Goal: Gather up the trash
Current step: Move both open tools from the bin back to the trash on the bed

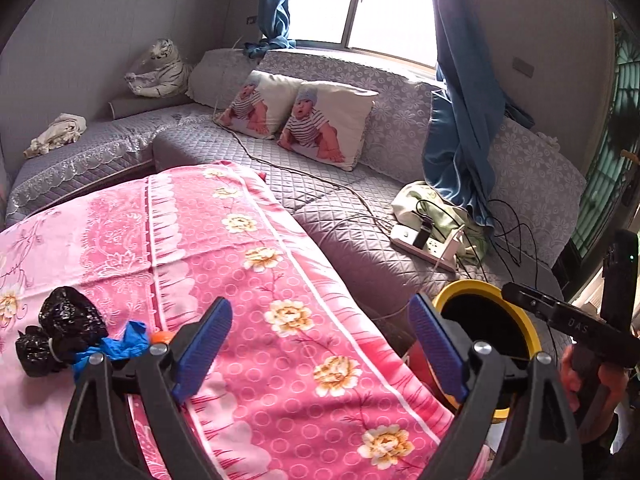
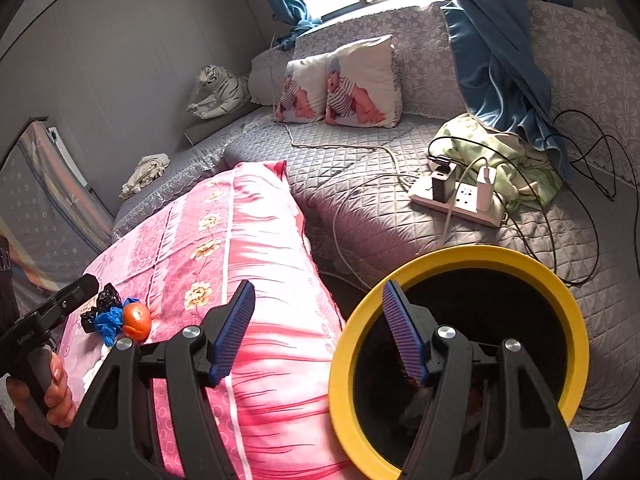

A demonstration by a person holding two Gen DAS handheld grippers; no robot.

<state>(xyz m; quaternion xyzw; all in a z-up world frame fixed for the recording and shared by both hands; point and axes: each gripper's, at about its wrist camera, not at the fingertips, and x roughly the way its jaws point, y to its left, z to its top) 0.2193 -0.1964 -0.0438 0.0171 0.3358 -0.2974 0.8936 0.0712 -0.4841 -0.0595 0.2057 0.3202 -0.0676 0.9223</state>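
Observation:
On the pink flowered blanket [image 1: 248, 264] lies a small heap of trash: crumpled black plastic [image 1: 66, 326], a blue crumpled piece [image 1: 120, 342] and an orange peel [image 2: 137, 321]. The heap sits to the left of my left gripper [image 1: 320, 344], which stands open and empty above the blanket. A yellow-rimmed bin [image 2: 460, 344] with a black inside stands right of the blanket, beside the sofa. My right gripper [image 2: 318, 330] is open and empty, its right finger over the bin's rim, its left finger over the blanket. The blue piece [image 2: 107, 322] and black plastic [image 2: 105, 304] also show far left there.
A grey quilted corner sofa [image 1: 340, 200] holds two printed cushions [image 1: 300, 120], a power strip with chargers and cables [image 2: 460, 194], a green cloth [image 2: 508, 160], a toy white tiger [image 1: 160, 68] and a crumpled rag [image 1: 56, 134]. Blue curtains [image 1: 460, 120] hang by the window.

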